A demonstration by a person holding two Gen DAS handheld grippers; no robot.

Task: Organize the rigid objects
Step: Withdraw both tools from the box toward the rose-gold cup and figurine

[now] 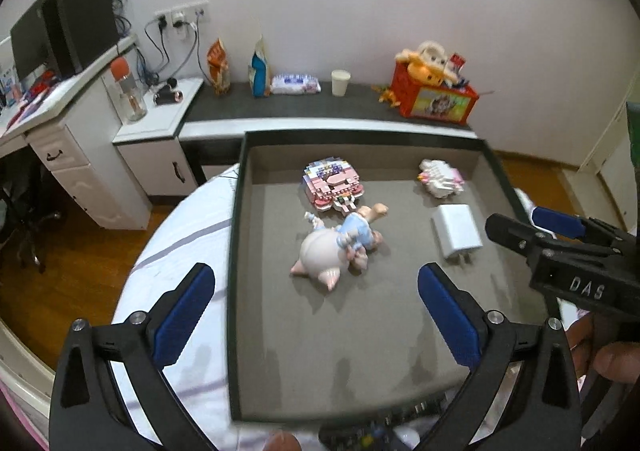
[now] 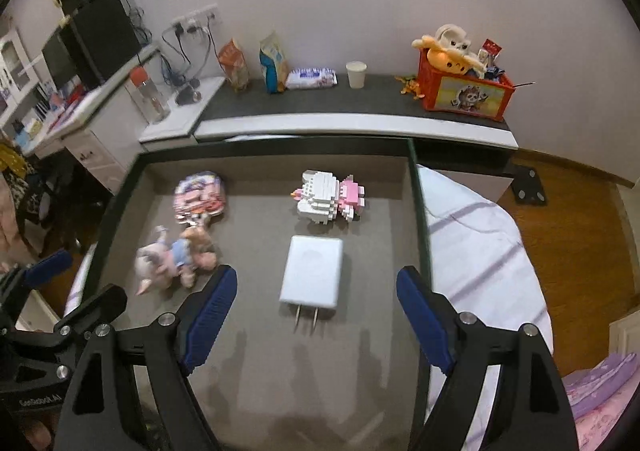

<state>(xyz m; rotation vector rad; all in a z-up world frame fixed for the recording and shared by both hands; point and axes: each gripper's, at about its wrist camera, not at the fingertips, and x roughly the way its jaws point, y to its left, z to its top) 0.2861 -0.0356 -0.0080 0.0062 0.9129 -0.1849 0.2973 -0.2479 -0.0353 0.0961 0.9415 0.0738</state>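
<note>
A grey tray with a dark rim [image 1: 236, 235] [image 2: 420, 235] lies on a bed. In it are a pink pig figurine [image 1: 340, 247] [image 2: 172, 259], a pink block house [image 1: 333, 187] [image 2: 199, 197], a white and pink block figure [image 1: 440, 177] [image 2: 330, 197] and a white charger plug [image 1: 456, 231] [image 2: 312, 271]. My left gripper [image 1: 316, 291] is open and empty above the tray's near half, in front of the pig. My right gripper [image 2: 316, 291] [image 1: 536, 223] is open and empty, just in front of the charger's prongs.
The bed sheet [image 1: 176, 251] [image 2: 480, 251] is white with stripes. Behind the tray runs a dark shelf [image 1: 360, 103] with snack bags [image 1: 218, 67], a paper cup [image 1: 341, 82] and a red toy box [image 1: 436, 95]. A white desk [image 1: 80, 131] stands at left.
</note>
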